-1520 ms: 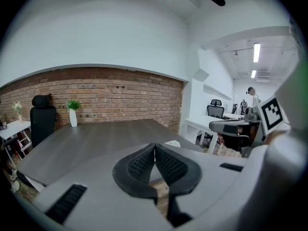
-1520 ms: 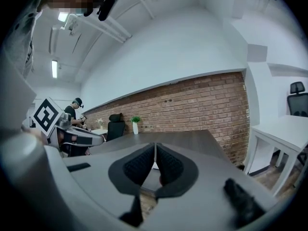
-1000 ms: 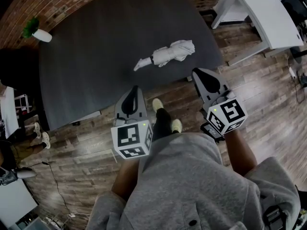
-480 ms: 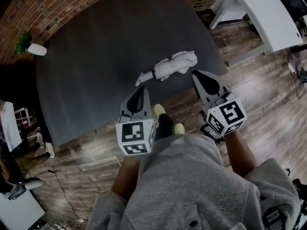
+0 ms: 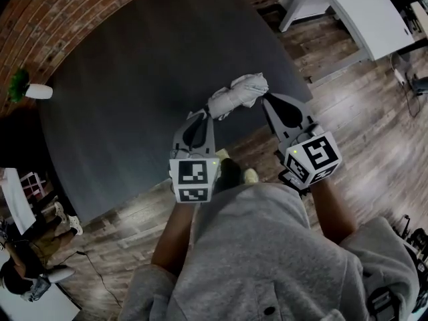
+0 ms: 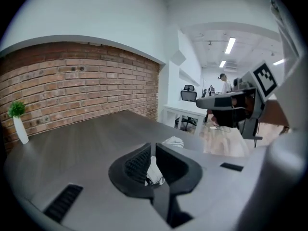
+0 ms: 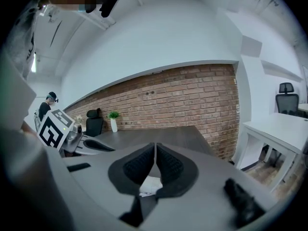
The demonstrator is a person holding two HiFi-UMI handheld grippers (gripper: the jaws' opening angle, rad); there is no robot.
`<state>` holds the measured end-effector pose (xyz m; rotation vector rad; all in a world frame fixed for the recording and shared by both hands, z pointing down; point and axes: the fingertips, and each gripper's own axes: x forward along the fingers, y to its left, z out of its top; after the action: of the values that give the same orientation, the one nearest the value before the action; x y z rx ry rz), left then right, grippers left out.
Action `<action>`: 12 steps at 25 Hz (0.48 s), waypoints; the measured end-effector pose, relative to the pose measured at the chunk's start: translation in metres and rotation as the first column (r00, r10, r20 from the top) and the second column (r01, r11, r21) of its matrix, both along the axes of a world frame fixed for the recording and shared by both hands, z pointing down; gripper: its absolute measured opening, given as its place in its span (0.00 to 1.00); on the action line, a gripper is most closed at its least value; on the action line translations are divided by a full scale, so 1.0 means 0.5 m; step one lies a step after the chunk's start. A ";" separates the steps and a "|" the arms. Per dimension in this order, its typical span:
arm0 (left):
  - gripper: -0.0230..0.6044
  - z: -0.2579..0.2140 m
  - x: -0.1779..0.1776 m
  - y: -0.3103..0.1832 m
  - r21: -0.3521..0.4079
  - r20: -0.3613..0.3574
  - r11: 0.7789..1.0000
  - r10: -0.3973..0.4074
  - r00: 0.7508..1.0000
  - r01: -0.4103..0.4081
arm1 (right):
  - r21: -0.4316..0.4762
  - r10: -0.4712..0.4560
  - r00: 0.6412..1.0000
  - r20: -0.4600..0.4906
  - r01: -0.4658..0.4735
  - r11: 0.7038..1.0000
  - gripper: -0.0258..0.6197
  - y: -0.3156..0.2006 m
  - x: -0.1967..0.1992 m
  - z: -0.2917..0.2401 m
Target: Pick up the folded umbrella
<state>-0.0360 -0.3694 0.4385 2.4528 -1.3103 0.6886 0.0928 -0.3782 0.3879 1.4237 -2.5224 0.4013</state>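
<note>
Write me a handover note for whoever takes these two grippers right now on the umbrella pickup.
Left gripper: jaws together, gripping nothing. It hangs over the narrow end of the umbrella, and white fabric shows in the gap behind its tips.
Right gripper: jaws together, empty, beside the umbrella's bulkier end.
Umbrella: white, folded, lying on the dark table near the edge closest to the person.
Done: both grippers are at the umbrella.
Left: open a gripper, close it on the umbrella, lift.
</note>
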 end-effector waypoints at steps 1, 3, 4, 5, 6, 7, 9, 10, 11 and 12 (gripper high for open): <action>0.07 0.007 0.005 -0.006 -0.005 0.004 1.000 0.017 1.000 -0.017 | -0.003 0.008 1.000 -0.002 -0.008 1.000 0.09 -0.004 0.003 0.002; 0.11 0.021 0.013 -0.017 -0.020 0.006 0.999 0.047 0.999 -0.047 | -0.009 0.021 1.000 -0.006 -0.021 1.000 0.09 -0.013 0.007 0.005; 0.19 0.029 0.018 -0.024 -0.028 0.007 0.998 0.062 0.998 -0.062 | -0.011 0.028 1.000 -0.008 -0.028 1.000 0.09 -0.017 0.010 0.007; 0.24 0.037 0.024 -0.029 -0.036 0.009 0.996 0.078 0.997 -0.077 | -0.013 0.035 0.999 -0.010 -0.035 0.999 0.09 -0.021 0.013 0.008; 0.27 0.045 0.031 -0.034 -0.044 0.009 0.995 0.095 0.995 -0.094 | -0.016 0.042 0.999 -0.010 -0.042 0.999 0.09 -0.025 0.016 0.010; 0.30 0.053 0.038 -0.038 -0.050 0.010 0.992 0.113 0.993 -0.113 | -0.020 0.049 0.999 -0.008 -0.049 0.999 0.09 -0.028 0.019 0.011; 0.35 0.070 0.052 -0.047 -0.059 0.020 0.986 0.158 0.987 -0.157 | -0.026 0.060 0.998 -0.007 -0.060 0.998 0.09 -0.038 0.022 0.014; 0.37 0.080 0.060 -0.053 -0.063 0.029 0.981 0.185 0.982 -0.183 | -0.029 0.064 0.998 -0.008 -0.064 0.998 0.09 -0.044 0.023 0.016; 0.40 0.090 0.068 -0.059 -0.067 0.041 0.975 0.215 0.976 -0.212 | -0.031 0.068 0.998 -0.009 -0.068 0.997 0.09 -0.049 0.024 0.018; 0.43 0.102 0.076 -0.064 -0.070 0.055 0.968 0.244 0.968 -0.240 | -0.035 0.072 0.997 -0.011 -0.073 0.997 0.09 -0.053 0.025 0.020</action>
<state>0.0020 -0.4012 0.4894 2.5836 -1.0004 0.8589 0.1054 -0.4049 0.3981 1.5039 -2.4493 0.4479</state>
